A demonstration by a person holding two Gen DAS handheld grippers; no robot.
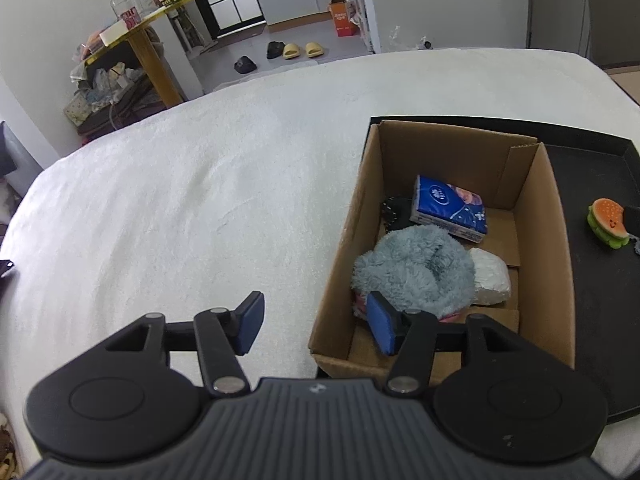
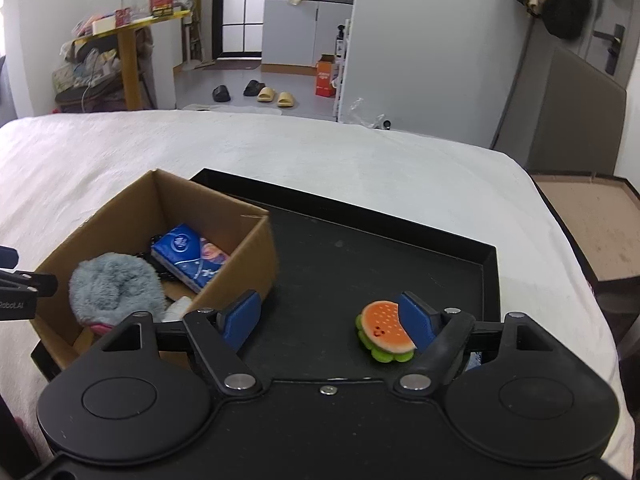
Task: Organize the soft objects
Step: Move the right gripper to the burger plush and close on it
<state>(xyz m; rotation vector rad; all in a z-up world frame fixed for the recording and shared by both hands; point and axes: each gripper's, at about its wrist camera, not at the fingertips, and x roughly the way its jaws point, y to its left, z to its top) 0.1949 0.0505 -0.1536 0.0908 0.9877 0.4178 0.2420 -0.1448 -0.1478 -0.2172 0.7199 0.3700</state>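
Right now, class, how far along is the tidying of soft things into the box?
Done: the fluffy grey-blue plush, the blue tissue pack and a white wrapped bundle lie inside the brown cardboard box. In hand: nothing; the left gripper and right gripper are both open. Left: the orange-and-green burger plush toy sits on the black tray, beside the right gripper's right finger.

The only text that can be read is "RobotAI", in pale letters on the black body of the left gripper [image 2: 8, 258], at the left edge of the right wrist view. The print on the blue tissue pack [image 2: 191, 258] and on the orange carton [image 2: 326, 76] is too small to read.
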